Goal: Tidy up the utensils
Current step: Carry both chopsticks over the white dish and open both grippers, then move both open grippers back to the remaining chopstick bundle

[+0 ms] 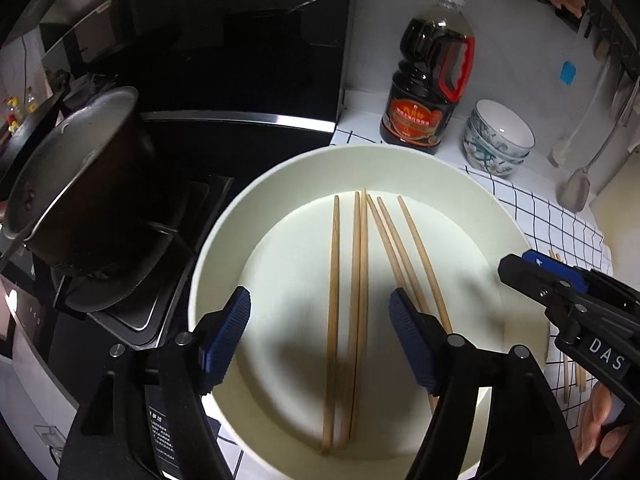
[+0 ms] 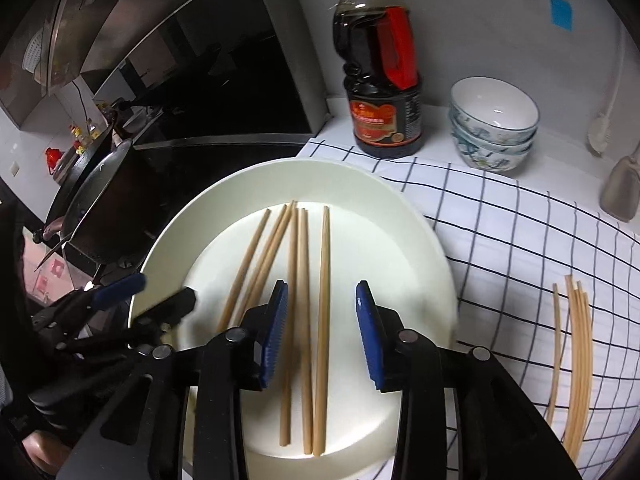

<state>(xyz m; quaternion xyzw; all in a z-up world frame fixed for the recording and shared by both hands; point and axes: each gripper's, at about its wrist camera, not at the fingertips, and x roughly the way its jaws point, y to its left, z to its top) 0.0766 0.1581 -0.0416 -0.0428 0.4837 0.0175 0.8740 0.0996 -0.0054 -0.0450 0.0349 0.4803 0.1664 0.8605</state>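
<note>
6 wooden chopsticks (image 1: 362, 280) lay inside a wide white plate (image 1: 472, 192), their lengths running roughly away from us, some touching in pairs and some fanned apart. A second bunch of chopsticks (image 2: 576, 364) lay on the checked cloth (image 2: 520, 240) well to the plate's right. Our left claw (image 1: 320, 336) hung over the plate with its blue pads wide apart, holding nothing; our right claw (image 2: 322, 332) hung likewise, spread open and empty, straddling 2 or 3 sticks. We judged the step to be picking chopsticks off the plate, and the next move would call for lowering one claw squarely across a stick before closing. Beyond the plate stood a dark sauce bottle (image 2: 382, 80) and stacked patterned bowls (image 2: 494, 124) on the surface; a metal pot (image 1: 76, 184) sat left on the stove. The chopsticks' near ends were partly hidden behind the claws, and we could not tell how many sticks the cloth bunch contained.
</note>
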